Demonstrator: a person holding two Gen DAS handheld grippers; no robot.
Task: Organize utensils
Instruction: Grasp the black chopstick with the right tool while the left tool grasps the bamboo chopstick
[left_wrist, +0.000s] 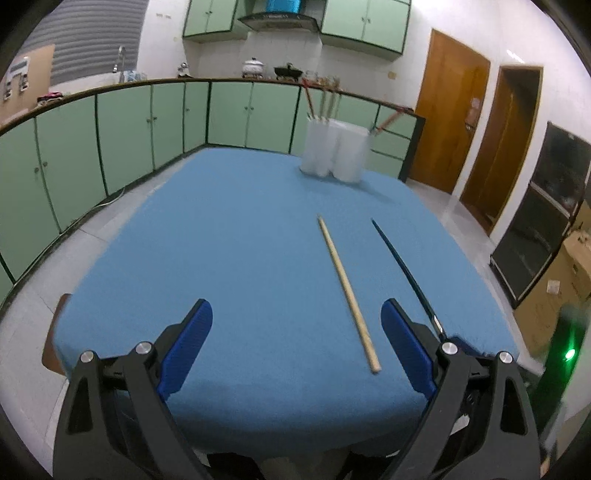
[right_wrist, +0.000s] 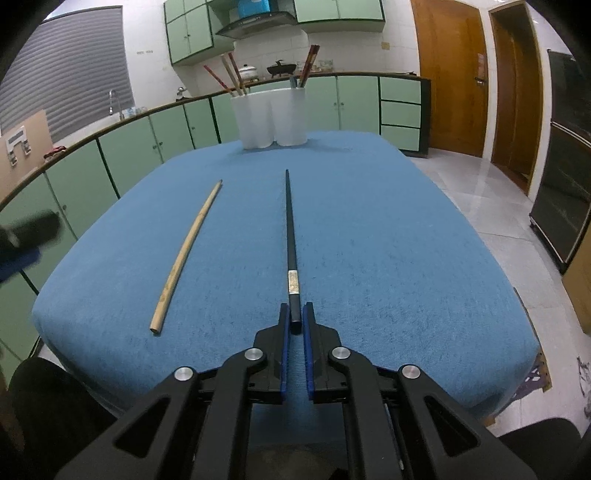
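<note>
Your right gripper (right_wrist: 295, 319) pinches the black chopstick (right_wrist: 290, 236). Your left gripper (left_wrist: 297, 325) is wide open above the blue table (left_wrist: 221, 240).

Two loose chopsticks lie on the blue cloth-covered table (right_wrist: 388, 258): one pale wooden chopstick (right_wrist: 188, 254) on the left, one black chopstick with a silver band (right_wrist: 290, 236) to its right. At the far end stands one white multi-tube utensil holder (right_wrist: 269, 118) with several upright sticks; their exact number is unclear.

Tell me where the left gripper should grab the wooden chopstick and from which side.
Probably grip the thick near end of the wooden chopstick, coming down from above with the open left gripper straddling it. It lies flat on the blue cloth, clear of the black chopstick, leaving room for fingers on both sides.
</note>
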